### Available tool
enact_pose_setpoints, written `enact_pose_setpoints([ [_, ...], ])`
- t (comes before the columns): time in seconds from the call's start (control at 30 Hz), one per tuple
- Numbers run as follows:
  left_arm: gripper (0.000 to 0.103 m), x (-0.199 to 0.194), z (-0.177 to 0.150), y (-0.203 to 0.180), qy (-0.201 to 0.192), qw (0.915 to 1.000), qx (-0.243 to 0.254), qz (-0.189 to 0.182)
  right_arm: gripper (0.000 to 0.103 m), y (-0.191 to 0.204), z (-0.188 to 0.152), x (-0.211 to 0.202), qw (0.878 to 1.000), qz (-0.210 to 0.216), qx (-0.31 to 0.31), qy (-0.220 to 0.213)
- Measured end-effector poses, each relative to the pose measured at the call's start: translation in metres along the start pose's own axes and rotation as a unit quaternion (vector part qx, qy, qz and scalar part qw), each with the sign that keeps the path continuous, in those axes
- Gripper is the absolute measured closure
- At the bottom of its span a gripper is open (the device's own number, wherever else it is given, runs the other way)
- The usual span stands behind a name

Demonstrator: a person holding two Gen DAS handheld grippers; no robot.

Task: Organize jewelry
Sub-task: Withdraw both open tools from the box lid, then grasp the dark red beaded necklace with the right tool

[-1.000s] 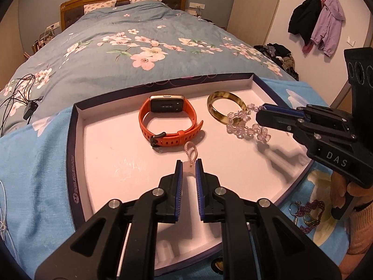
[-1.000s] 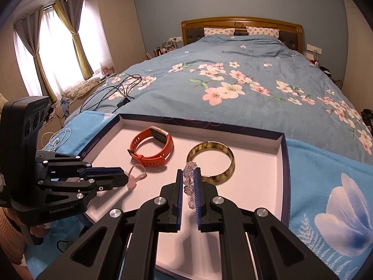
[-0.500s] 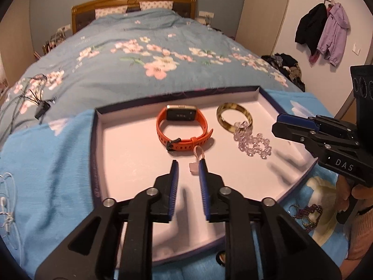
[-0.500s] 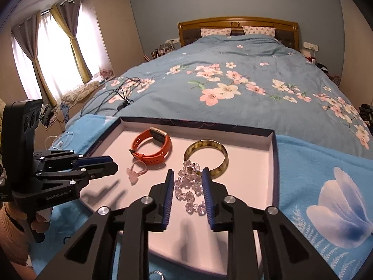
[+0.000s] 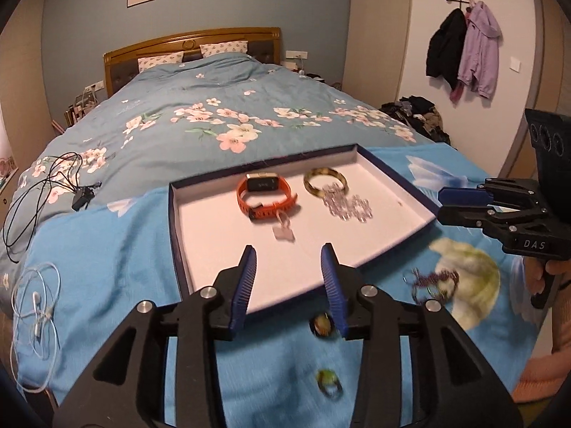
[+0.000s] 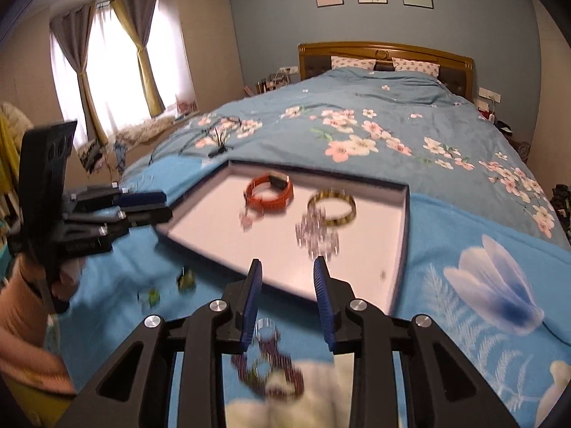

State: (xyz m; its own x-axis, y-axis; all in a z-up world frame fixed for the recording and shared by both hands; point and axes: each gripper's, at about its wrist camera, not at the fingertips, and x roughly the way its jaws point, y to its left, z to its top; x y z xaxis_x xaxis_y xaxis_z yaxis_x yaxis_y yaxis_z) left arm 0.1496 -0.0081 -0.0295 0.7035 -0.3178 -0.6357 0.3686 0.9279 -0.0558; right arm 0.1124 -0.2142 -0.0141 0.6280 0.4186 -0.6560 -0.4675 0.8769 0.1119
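A white tray with a dark blue rim (image 5: 173, 235) lies on the blue blanket. In it are an orange watch band (image 5: 266, 196), an amber bangle (image 5: 324, 180), a crystal bead bracelet (image 5: 348, 207) and a small pink charm (image 5: 283, 228). My left gripper (image 5: 288, 248) hovers over the tray's near edge, its jaws opening with nothing between them. My right gripper (image 6: 287, 271) hangs at the near edge too, jaws opening and empty. On the blanket in front of the tray lie two rings (image 5: 323, 324) (image 5: 328, 387) and a dark beaded bracelet (image 6: 266, 367).
Black cables (image 5: 43, 185) and a white earphone wire (image 5: 35, 314) lie on the bed at the left. A hand (image 5: 539, 274) grips the right gripper's handle. Coats (image 5: 464, 46) hang on the far wall above a clothes pile (image 5: 417, 114).
The left gripper let go of the pink charm and the right gripper let go of the crystal bracelet. Both pulled back from the tray and rose, with their jaws spreading.
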Motion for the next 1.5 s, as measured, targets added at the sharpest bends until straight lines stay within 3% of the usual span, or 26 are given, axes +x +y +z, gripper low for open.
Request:
enact_pose_setpoints([
  [0.3, 0.061, -0.007, -0.038, -0.002, 0.035, 0.9993, 0.002, -0.015, 0.075, 0.006, -0.046, 0.001, 0.999, -0.006, -0.007, 0.051],
  [0.47, 0.061, -0.01, -0.052, -0.008, 0.046, 0.9987, 0.005, -0.021, 0.067, 0.008, -0.056, -0.001, 0.998, -0.008, -0.008, 0.06],
  [0.67, 0.06, -0.011, -0.06, -0.012, 0.051, 0.9983, 0.0, -0.029, 0.066, 0.002, -0.06, 0.001, 0.998, -0.009, 0.019, 0.067],
  [0.77, 0.06, -0.01, -0.061, -0.013, 0.052, 0.9982, 0.001, -0.029, 0.074, -0.002, -0.062, 0.006, 0.996, -0.008, 0.036, 0.075],
  [0.83, 0.06, -0.009, -0.061, -0.013, 0.053, 0.9981, 0.0, -0.03, 0.088, -0.007, -0.064, 0.011, 0.995, 0.005, 0.058, 0.087],
  [1.0, 0.06, -0.005, -0.064, -0.011, 0.061, 0.9977, -0.003, -0.029, 0.097, -0.01, -0.066, 0.012, 0.994, 0.009, 0.072, 0.085],
  [1.5, 0.061, -0.004, -0.073, -0.014, 0.072, 0.9967, 0.007, -0.036, 0.099, 0.015, -0.043, -0.009, 0.999, 0.014, 0.041, 0.027],
])
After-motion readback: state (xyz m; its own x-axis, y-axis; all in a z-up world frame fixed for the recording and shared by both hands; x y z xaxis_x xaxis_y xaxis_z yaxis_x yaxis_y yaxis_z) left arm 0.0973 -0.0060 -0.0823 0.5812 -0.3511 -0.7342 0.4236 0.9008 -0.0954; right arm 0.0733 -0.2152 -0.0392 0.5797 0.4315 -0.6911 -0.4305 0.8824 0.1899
